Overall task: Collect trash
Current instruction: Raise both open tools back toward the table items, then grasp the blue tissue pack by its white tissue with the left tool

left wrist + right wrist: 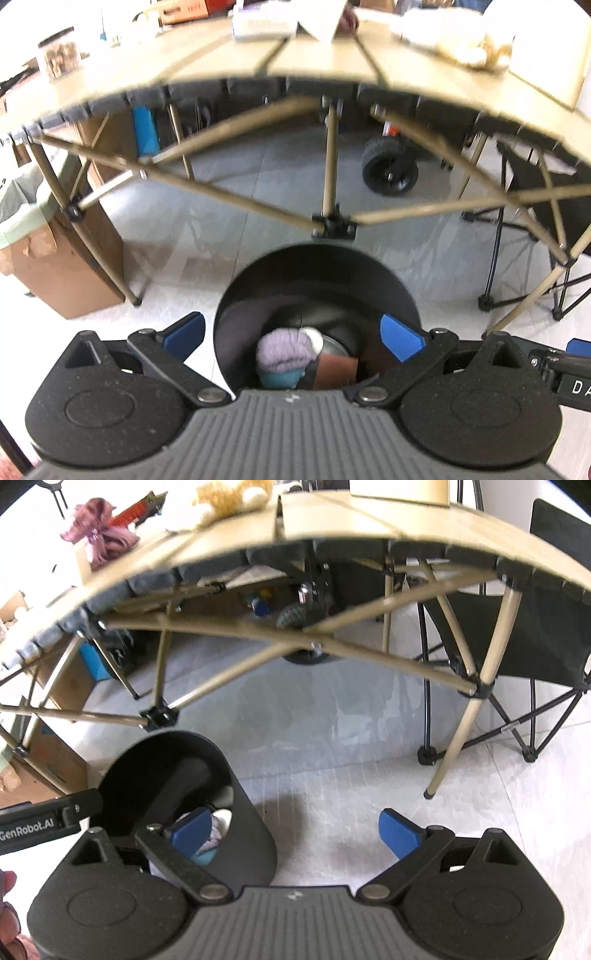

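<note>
Left gripper [293,338], blue-padded fingers spread wide and empty, is hovering at lower centre over one round black bin [402,295] holding one lavender knit wad [282,349]. Right gripper [295,830] is gaping empty beside that smooth bin [255,830], lower left.

The right gripper [295,830] is held wide apart over the floor [332,738], its left fingertip above the black bin [255,834] beside the folding table [332,520].

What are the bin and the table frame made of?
Bin: looks like black plastic, smooth with a dull sheen; thin seamless curved wall. Could be coated metal.
Table frame: tan round tubes, likely painted or anodised metal, joined by black connectors that look plastic. The slatted top looks like matching tan metal, though blur leaves it open.
</note>
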The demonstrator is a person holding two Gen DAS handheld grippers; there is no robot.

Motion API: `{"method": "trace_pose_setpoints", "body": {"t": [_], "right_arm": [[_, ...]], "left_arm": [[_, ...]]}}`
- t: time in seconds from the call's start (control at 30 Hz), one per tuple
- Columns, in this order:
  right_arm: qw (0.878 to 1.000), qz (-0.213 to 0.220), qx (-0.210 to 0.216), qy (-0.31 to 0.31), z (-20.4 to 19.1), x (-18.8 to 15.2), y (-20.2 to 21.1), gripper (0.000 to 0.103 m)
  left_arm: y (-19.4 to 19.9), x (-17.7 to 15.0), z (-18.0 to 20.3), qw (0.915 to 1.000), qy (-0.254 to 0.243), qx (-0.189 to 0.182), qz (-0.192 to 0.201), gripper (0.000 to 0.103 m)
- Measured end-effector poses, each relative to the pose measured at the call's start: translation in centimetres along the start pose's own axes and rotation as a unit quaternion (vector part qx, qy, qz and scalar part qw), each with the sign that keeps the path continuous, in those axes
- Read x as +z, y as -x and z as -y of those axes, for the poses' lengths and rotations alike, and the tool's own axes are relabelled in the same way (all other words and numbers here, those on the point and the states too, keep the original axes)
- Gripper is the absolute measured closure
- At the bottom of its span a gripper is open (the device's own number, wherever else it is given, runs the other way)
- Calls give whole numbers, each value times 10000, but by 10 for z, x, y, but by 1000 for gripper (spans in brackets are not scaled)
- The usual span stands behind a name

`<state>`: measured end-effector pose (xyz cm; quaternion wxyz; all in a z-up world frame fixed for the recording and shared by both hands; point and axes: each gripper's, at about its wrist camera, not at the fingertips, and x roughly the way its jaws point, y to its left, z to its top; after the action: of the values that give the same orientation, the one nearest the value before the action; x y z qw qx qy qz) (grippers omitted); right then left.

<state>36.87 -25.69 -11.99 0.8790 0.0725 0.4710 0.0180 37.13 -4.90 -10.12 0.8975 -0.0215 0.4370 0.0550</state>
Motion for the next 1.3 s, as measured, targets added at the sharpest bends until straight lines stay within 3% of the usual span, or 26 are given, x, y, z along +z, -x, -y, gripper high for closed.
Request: {"method": "trace_pose_setpoints", "body": {"t": [0.43,0.7,1.03,1.3], "right_arm": [[9950,773,625,-95,-6,16,60,6],[9819,1529,1088,-249,-7,39,89,6],[9557,2659,1192,-423,-15,81,100,1],[9460,2963,1151,-631,-13,116,83,0]], "left_arm": [[70,37,-19,9907,136,-99,1351,0],[86,72,-29,9835,376,-30,1770,0],[76,113,-17,9783,211,-35,2062,0],[46,142,11,9755,-171,-28,2194,0]]}}
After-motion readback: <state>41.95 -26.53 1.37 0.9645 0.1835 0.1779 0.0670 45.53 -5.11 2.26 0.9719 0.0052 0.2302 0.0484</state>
